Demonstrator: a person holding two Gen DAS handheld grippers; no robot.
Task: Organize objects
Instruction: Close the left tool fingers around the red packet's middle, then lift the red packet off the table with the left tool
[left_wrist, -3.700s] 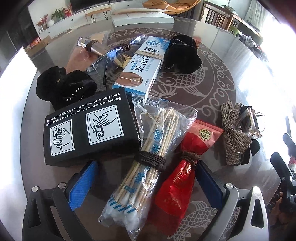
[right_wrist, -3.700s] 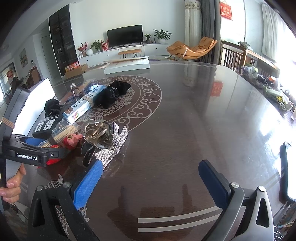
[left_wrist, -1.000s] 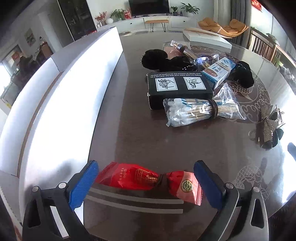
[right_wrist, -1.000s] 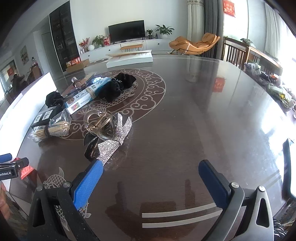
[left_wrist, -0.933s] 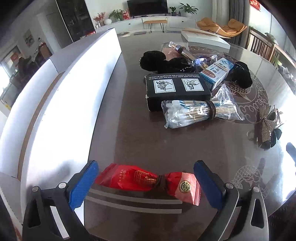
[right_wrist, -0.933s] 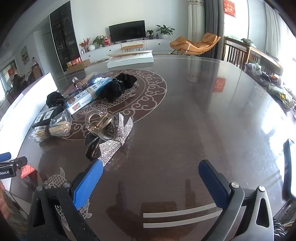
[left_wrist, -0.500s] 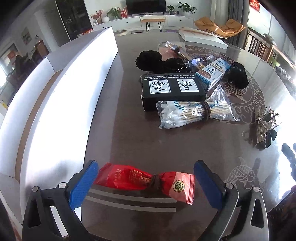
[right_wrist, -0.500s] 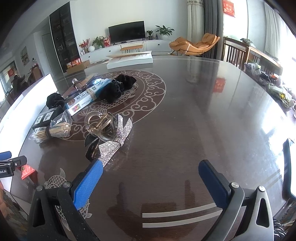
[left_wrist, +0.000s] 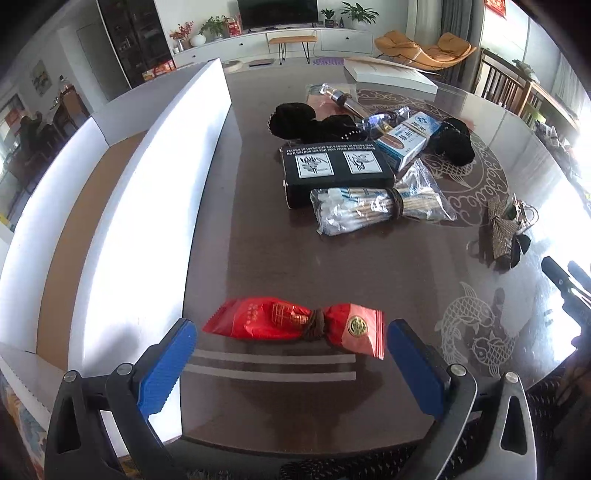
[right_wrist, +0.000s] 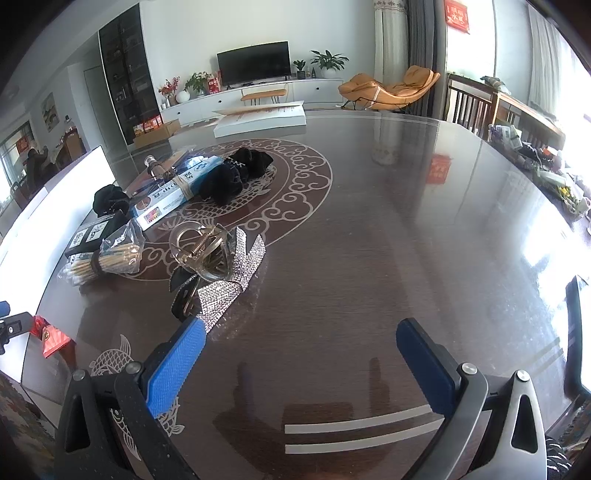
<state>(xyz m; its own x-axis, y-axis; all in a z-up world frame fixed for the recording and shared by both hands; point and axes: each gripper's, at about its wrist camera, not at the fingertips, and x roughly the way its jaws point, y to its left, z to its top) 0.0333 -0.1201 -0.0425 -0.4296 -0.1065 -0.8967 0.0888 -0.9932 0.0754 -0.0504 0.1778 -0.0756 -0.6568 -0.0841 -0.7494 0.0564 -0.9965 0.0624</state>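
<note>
So you've moved the red snack packet (left_wrist: 295, 325) from the pile to the desk's (left_wrist: 258, 258) near edge beside the white box (left_wrist: 155, 192); left gripper (left_wrist: 288, 354) and right gripper (right_wrist: 299, 350) jaws both wide open, empty. One item sorted.

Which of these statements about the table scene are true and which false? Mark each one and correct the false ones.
1. The left gripper is clamped on the red packet. False: its jaws are open and the packet lies on the table.
2. The right gripper is open and holds nothing. True.
3. The cotton swabs lie against the black box. True.
4. The sparkly bow sits inside the white box. False: it lies on the table.
</note>
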